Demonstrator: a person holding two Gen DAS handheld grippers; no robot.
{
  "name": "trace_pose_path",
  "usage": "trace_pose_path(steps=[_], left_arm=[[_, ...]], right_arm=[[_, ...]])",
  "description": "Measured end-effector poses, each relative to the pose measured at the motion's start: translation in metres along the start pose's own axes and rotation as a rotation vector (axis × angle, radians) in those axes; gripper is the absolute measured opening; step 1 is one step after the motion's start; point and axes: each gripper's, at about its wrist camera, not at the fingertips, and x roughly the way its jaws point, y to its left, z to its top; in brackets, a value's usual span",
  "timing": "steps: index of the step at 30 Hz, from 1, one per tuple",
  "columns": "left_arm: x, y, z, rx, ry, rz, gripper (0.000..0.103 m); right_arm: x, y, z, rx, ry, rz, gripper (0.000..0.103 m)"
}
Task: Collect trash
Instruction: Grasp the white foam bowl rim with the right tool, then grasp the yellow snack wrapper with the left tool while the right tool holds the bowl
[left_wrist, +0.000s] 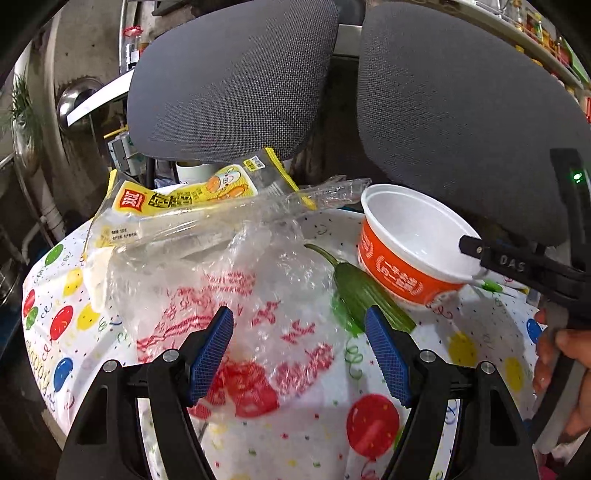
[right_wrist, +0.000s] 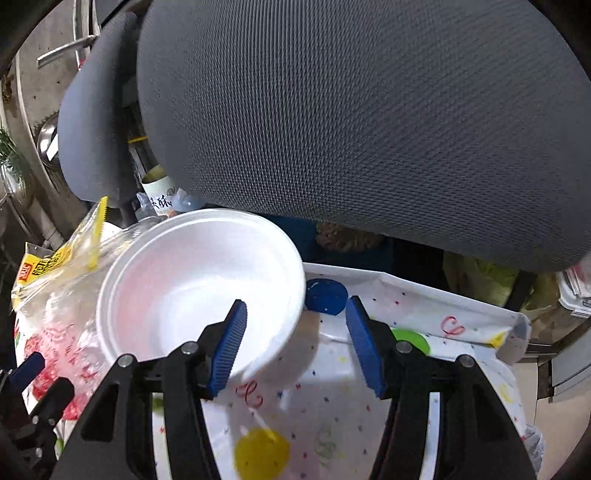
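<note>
A: What trash is seen, and where is it placed?

B: An orange-and-white foam bowl (left_wrist: 413, 243) is seen tilted at the far right of the table (left_wrist: 480, 332), which is covered by a balloon-print cloth. Just left of the bowl a green leaf (left_wrist: 365, 299) is laid, with one end touching the bowl's base. Left of the leaf a crumpled clear plastic bag with red print (left_wrist: 251, 295) is spread, and behind it a yellow snack wrapper (left_wrist: 184, 199) is propped at the table's far edge.

A: How is the left hand-held gripper held?

B: The left hand-held gripper (left_wrist: 299, 354) is held with its blue pads wide apart above the near part of the plastic bag; nothing is clamped between them.

A: And the right one?

B: The right hand-held gripper (right_wrist: 295, 343) is positioned at the bowl's rim. In the right wrist view its left pad is seen over the white inside of the bowl and its right pad outside, with the near rim between them. The pads are kept apart and no pressing on the rim is shown. In the left wrist view a hand (left_wrist: 565, 362) is seen on its handle.

A: What is found around the table?

B: Two grey mesh chair backs (left_wrist: 229, 77) are seen beyond the far edge, and a paper cup (right_wrist: 159, 195) is visible under them.
</note>
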Motion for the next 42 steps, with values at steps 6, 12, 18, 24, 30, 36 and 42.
trace_pose_path(steps=[6, 12, 18, 24, 30, 36, 42], left_arm=[[0.008, -0.003, 0.007, -0.002, 0.004, 0.002, 0.074], [-0.011, -0.008, 0.002, 0.012, -0.006, -0.041, 0.074], [-0.009, -0.033, -0.002, 0.057, 0.007, -0.091, 0.074], [0.027, -0.07, 0.011, 0.074, 0.038, -0.084, 0.074], [0.079, -0.102, 0.038, 0.026, 0.098, -0.112, 0.074], [0.089, -0.117, 0.035, 0.068, 0.096, -0.139, 0.074], [0.072, -0.11, 0.033, 0.082, 0.048, -0.142, 0.074]], right_arm=[[0.011, 0.001, 0.0, 0.038, 0.046, 0.004, 0.02], [-0.036, -0.017, -0.011, 0.1, -0.024, -0.025, 0.007], [-0.099, -0.061, -0.043, 0.119, -0.067, -0.143, 0.006], [-0.131, -0.118, -0.075, 0.213, -0.078, -0.178, 0.006], [-0.136, -0.131, -0.083, 0.254, -0.089, -0.154, 0.006], [-0.13, -0.135, -0.084, 0.264, -0.113, -0.127, 0.006], [-0.133, -0.141, -0.083, 0.274, -0.121, -0.116, 0.006]])
